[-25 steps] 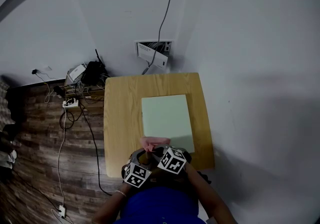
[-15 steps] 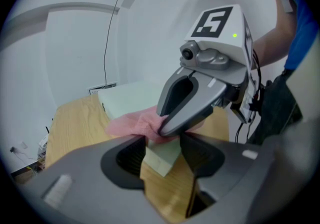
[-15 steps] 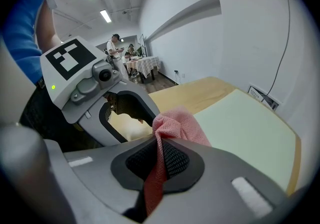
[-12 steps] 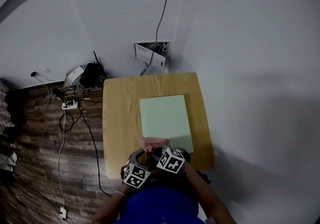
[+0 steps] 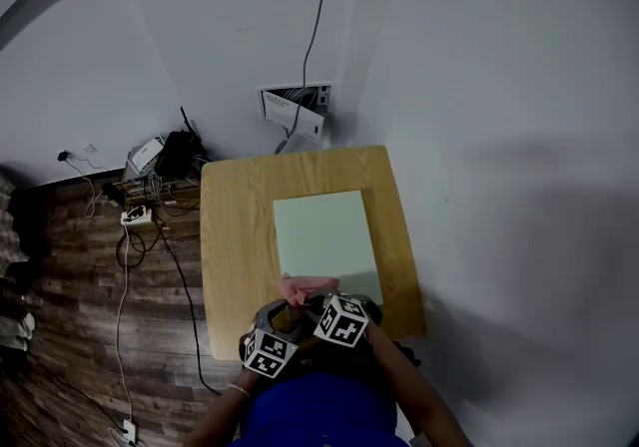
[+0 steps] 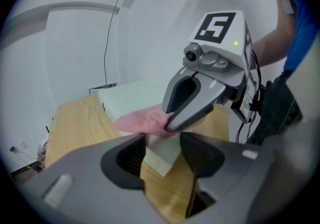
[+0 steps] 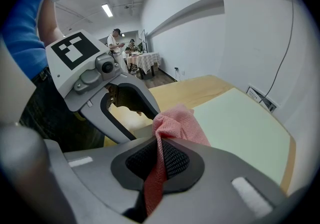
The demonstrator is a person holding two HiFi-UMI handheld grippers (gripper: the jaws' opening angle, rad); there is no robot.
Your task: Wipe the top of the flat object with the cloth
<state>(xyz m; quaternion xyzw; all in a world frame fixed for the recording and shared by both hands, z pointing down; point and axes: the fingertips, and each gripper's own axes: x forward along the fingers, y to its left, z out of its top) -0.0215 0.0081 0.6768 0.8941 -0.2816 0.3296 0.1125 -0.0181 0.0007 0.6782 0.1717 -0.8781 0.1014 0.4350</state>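
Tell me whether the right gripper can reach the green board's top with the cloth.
Probably yes: the right gripper, shut on the cloth, sits at the board's near edge; the top ahead looks bare.

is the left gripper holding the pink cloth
No, the right gripper pinches the pink cloth; the left gripper stands open.

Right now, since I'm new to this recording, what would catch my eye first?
A pink cloth, bunched and clamped in the right gripper, sits at the near edge of a pale green flat board. The board lies on a wooden table. The left gripper hovers close beside, jaws apart and empty.
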